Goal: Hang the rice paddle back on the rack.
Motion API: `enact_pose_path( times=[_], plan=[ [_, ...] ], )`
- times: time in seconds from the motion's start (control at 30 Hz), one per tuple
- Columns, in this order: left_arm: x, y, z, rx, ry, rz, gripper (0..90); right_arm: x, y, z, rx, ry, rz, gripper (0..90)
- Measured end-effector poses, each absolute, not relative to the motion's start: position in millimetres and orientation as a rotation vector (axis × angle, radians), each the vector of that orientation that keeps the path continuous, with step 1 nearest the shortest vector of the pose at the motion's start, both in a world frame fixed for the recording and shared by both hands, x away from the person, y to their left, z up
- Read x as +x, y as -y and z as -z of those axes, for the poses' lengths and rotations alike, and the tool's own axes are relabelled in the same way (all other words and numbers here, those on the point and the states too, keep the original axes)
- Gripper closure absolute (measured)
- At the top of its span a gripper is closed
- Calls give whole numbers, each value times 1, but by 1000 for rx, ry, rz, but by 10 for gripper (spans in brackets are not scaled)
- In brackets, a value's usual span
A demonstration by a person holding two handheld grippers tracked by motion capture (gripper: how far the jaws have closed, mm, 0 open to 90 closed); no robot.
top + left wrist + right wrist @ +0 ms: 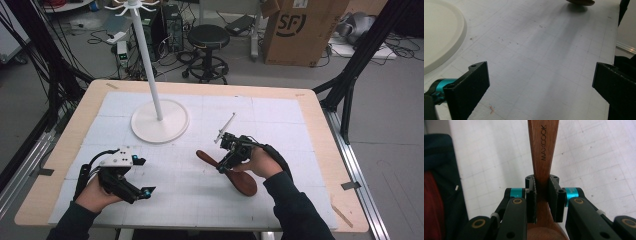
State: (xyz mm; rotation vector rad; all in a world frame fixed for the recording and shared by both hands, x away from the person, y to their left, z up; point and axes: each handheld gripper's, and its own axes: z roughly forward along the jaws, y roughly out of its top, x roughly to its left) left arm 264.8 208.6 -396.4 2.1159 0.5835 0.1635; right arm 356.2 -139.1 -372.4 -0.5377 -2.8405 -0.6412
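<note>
Left gripper: nearest the person, low at the left of the surface; its fingers stand released, wide apart, with only bare gridded mat between them.

Right gripper: at the right of the high view, in the person's right hand; fingers clenched on the neck of the wooden spoon.

Wooden spoon: dark brown, bowl nearest the person, handle running up and left past the right gripper; in the right gripper view the handle runs straight away from the fingers over the white mat.

Writing on spoon: "MAXCOOK", stamped dark along the handle.

White stand: round base on the mat beyond both grippers, a thin pole rising from it with hooks at the top; the base edge appears at the left of the left gripper view.

Stool: black, round, on the floor past the surface.

Cardboard box: farthest, on the floor at the right, printed "SF" in a dark oval.
</note>
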Motion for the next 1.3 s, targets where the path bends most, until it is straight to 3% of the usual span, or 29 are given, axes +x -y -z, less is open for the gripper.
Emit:
enact_pose_path(
  times=[0.57,1.3],
  plan=[
    [265,-209,396,2110,-581,-161,17,367,158,348,-575,2775,901,787],
    [265,-210,395,2098,-579,-154,17,389,150,285,-558,2775,1133,787]
  ],
)
